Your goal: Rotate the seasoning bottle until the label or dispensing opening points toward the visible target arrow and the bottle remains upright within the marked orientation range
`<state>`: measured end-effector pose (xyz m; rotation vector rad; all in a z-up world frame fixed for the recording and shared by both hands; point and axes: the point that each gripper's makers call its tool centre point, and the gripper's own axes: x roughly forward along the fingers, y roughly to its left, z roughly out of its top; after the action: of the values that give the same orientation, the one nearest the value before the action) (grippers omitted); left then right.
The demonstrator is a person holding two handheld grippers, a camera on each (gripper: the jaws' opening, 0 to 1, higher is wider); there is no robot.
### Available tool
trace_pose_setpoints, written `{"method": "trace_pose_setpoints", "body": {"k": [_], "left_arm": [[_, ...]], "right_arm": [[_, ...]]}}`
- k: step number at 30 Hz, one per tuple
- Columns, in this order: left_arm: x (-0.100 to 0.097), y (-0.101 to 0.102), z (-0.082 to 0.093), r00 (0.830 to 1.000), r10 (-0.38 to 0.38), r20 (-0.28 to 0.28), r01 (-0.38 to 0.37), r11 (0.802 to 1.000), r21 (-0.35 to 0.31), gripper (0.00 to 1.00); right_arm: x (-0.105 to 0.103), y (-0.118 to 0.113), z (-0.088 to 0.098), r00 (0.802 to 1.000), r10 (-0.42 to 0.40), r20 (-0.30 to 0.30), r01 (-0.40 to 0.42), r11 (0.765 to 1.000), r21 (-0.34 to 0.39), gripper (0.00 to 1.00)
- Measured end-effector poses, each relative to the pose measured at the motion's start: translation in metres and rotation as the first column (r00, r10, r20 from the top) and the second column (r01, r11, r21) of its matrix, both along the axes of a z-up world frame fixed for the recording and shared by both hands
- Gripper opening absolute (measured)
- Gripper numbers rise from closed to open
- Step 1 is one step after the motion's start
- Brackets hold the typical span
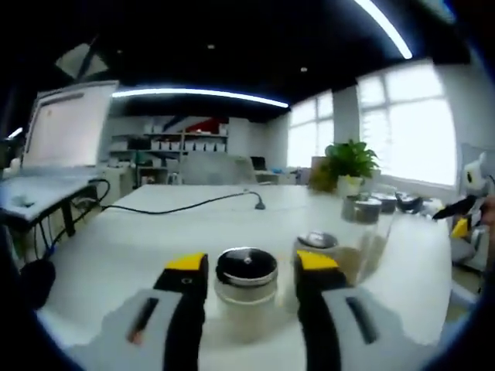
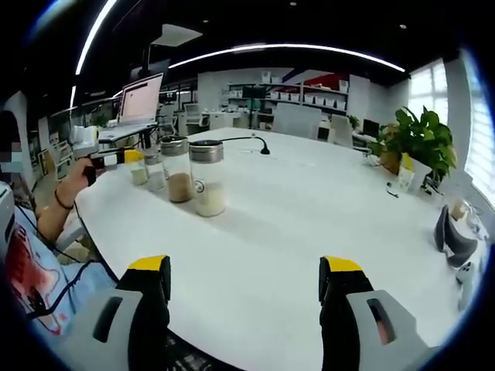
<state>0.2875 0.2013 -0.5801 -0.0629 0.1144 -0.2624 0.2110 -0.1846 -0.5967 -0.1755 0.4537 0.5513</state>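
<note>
A: Jaws? Left gripper point(image 1: 250, 272) stands apart, either side of the seasoning bottle point(image 1: 246, 287) on the tabletop point(image 1: 139, 239), contact unclear. Right gripper point(image 2: 246, 278) wide apart, holding nothing.

B: Handling?

A: Looks like glass with a metal lid point(image 1: 246, 265): rigid, slick, probably light. Grip the body below the lid, keep it upright.

B: View differences?

A: Right gripper view shows a row of jars point(image 2: 179, 178) and a hand point(image 2: 73, 184); no arrow visible.

In the right gripper view, bare white tabletop point(image 2: 309, 224) spreads through the centre and right, while metal-lidded glass seasoning jars point(image 2: 207, 178) crowd the upper left.
</note>
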Motion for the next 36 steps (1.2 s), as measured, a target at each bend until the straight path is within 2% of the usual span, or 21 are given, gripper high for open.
{"method": "trace_pose_setpoints", "body": {"k": [2,3,4,6,8,10,12,14,15,16,18,20,21,23,29,33,34,36], "left_arm": [[-0.004,0.006,0.004,1.000,0.000,-0.002,0.000,1.000,0.002,0.48],[-0.008,0.005,0.011,0.999,-0.027,0.017,0.028,0.999,-0.026,0.46],[-0.011,0.005,0.019,0.998,-0.039,0.040,0.041,0.998,-0.052,0.47],[-0.012,0.008,0.029,0.995,-0.072,0.074,0.075,0.996,-0.047,0.51],[-0.014,0.004,0.031,0.982,-0.171,0.077,0.173,0.985,-0.011,0.51],[-0.017,0.001,0.029,0.962,-0.262,0.071,0.261,0.965,0.026,0.51],[-0.018,0.002,0.025,0.950,-0.306,0.066,0.303,0.952,0.044,0.49],[-0.015,0.008,0.024,0.951,-0.299,0.079,0.295,0.954,0.054,0.40],[-0.013,0.011,0.025,0.951,-0.294,0.092,0.290,0.955,0.057,0.39],[-0.011,0.012,0.024,0.950,-0.299,0.093,0.295,0.954,0.056,0.40],[-0.011,0.008,0.019,0.935,-0.346,0.071,0.345,0.938,0.023,0.44],[-0.007,0.012,0.018,0.943,-0.324,0.068,0.325,0.946,-0.001,0.44],[-0.006,0.011,0.018,0.944,-0.322,0.067,0.322,0.947,0.012,0.43],[-0.004,0.008,0.017,0.941,-0.331,0.066,0.330,0.944,0.027,0.44],[0.000,-0.002,0.009,0.932,-0.358,0.056,0.358,0.934,0.015,0.44],[0.002,-0.005,0.004,0.935,-0.351,0.048,0.350,0.936,0.023,0.37],[0.003,-0.004,0.000,0.938,-0.345,0.026,0.345,0.938,0.024,0.34],[0.002,-0.004,0.001,0.938,-0.345,0.027,0.345,0.939,0.014,0.33]], "right_arm": [[0.000,0.000,0.001,1.000,0.001,0.000,-0.001,1.000,0.006,0.81],[0.000,0.000,0.000,1.000,0.000,0.000,0.000,1.000,0.003,0.81],[0.000,-0.001,0.000,1.000,-0.001,-0.001,0.001,1.000,0.002,0.81],[0.000,-0.001,0.000,1.000,-0.001,-0.001,0.001,1.000,0.001,0.81],[0.001,-0.002,0.000,1.000,-0.002,0.001,0.002,1.000,0.000,0.81],[0.000,-0.001,0.000,1.000,0.001,-0.003,-0.001,1.000,-0.001,0.81],[0.001,-0.001,0.000,1.000,0.000,-0.004,0.000,1.000,0.004,0.81],[0.001,0.000,-0.001,1.000,0.001,-0.005,-0.001,1.000,0.002,0.81],[0.001,0.000,-0.001,1.000,0.003,-0.007,-0.003,1.000,0.001,0.81],[0.000,0.001,-0.001,1.000,0.003,-0.008,-0.003,1.000,0.002,0.81],[0.001,0.001,0.000,1.000,0.002,-0.005,-0.002,1.000,0.006,0.81],[0.002,0.001,0.001,1.000,-0.012,0.000,0.012,1.000,0.012,0.80],[0.001,0.001,0.001,1.000,-0.021,0.001,0.021,1.000,0.014,0.80],[0.001,0.002,0.003,1.000,-0.015,0.010,0.015,1.000,0.002,0.80],[0.001,0.004,0.000,1.000,-0.004,0.004,0.004,1.000,-0.005,0.80],[0.002,0.003,-0.001,1.000,-0.006,0.001,0.006,1.000,-0.002,0.80],[0.002,0.003,-0.001,1.000,-0.005,-0.001,0.005,1.000,0.000,0.80],[0.002,0.003,-0.001,1.000,-0.004,-0.001,0.004,1.000,0.005,0.80]]}}
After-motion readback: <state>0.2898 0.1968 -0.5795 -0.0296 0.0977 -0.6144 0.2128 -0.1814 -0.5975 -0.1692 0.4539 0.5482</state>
